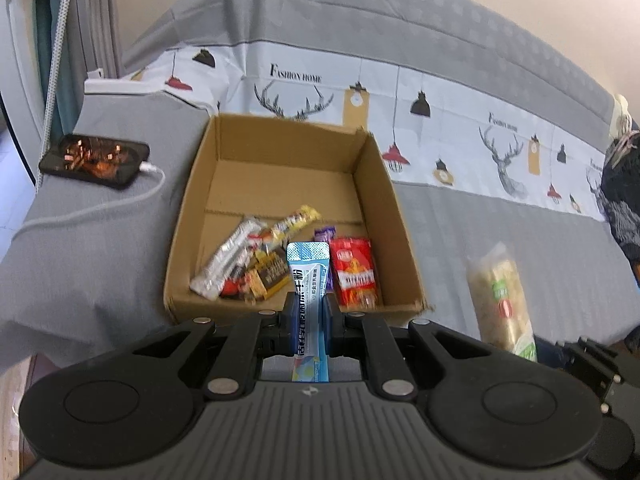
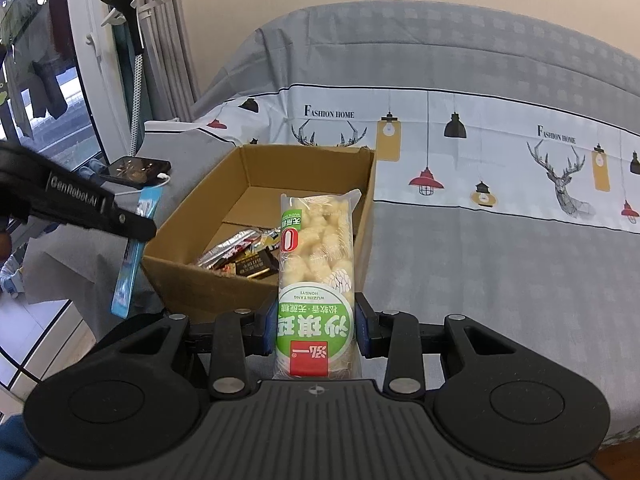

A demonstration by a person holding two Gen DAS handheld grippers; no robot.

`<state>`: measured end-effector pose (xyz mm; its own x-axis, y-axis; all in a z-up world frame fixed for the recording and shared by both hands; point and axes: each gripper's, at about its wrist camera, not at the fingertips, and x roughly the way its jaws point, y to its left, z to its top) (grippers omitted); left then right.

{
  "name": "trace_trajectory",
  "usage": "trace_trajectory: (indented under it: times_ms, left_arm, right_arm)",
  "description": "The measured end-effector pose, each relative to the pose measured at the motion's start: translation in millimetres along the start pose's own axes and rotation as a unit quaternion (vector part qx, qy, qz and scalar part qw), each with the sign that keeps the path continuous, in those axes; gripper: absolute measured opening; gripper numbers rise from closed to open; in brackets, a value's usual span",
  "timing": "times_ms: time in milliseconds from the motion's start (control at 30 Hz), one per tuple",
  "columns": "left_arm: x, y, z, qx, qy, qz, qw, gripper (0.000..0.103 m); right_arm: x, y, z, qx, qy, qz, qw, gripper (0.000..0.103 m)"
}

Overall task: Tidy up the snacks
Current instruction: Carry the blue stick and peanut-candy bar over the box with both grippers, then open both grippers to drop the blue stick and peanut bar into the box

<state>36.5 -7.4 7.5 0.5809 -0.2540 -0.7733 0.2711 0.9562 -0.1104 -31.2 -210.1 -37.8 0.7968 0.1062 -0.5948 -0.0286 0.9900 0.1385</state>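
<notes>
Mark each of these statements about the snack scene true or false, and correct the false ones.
1. The left gripper grips a blue and white sachet. True.
2. The right gripper has nothing between its jaws. False: its jaws are closed on a clear pack of puffed snacks with a green label.
3. The cardboard box already holds several wrapped snacks, among them a red packet. True.
4. The box lid is closed. False: the box is open at the top.
5. A phone with a white cable plugged in lies to the left of the box in the left wrist view. True.
</notes>
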Motion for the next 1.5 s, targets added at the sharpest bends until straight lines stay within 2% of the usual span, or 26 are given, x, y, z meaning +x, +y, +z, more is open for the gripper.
trace_trajectory:
  times_ms: [267,433,733,1000,1200,1267,1367,1400,1433,1467,1500]
  left_arm:
    - [14.2,4.8,45.3,-0.005,-0.024,0.002,0.9997,0.012]
    - [35.6,9.2,67.8,-0.005,-0.02,0.008,0.9997,0.012]
    - [99.3,14.4,95.6,-0.008,0.014,0.02,0.9997,0.012]
    - [155.1,17.8,109.1,-0.004,0.043,0.029,0.9987,0.012]
    - [185.0,24.1,114.2,0.0,0.059,0.036,0.9976,0.012]
    - [192.9,26.6,115.4,0.002,0.062,0.04,0.9973,0.012]
    - [204.8,29.5,116.7,0.005,0.072,0.043,0.9964,0.014]
    - [207.7,30.0,116.6,0.01,0.074,0.041,0.9963,0.016]
    - [208.8,30.1,116.4,0.014,0.074,0.045,0.9962,0.028]
    - [209.4,30.4,115.9,0.016,0.075,0.052,0.9957,0.068]
    - [209.5,31.2,115.6,0.014,0.077,0.06,0.9951,0.085]
  right_arm:
    - [28.8,1.5,30.6,-0.003,-0.002,0.01,1.0,0.038]
    - [55.0,-0.9,52.0,-0.003,-0.005,0.019,1.0,0.038]
    - [110.2,-3.5,70.9,0.007,0.016,0.031,0.999,0.039]
    - [156.7,-10.5,77.9,0.019,0.038,0.025,0.999,0.039]
    - [182.8,-11.7,78.7,0.015,0.048,0.022,0.998,0.038]
    - [189.7,-10.3,79.0,0.008,0.047,0.023,0.999,0.035]
    - [198.4,-9.3,81.2,0.002,0.047,0.021,0.999,0.034]
    - [201.2,-9.9,82.4,0.004,0.049,0.022,0.999,0.034]
    - [202.2,-11.1,83.6,0.008,0.05,0.024,0.998,0.034]
    - [201.9,-12.1,84.7,0.011,0.049,0.021,0.998,0.035]
    - [200.3,-12.6,85.1,0.013,0.047,0.014,0.999,0.037]
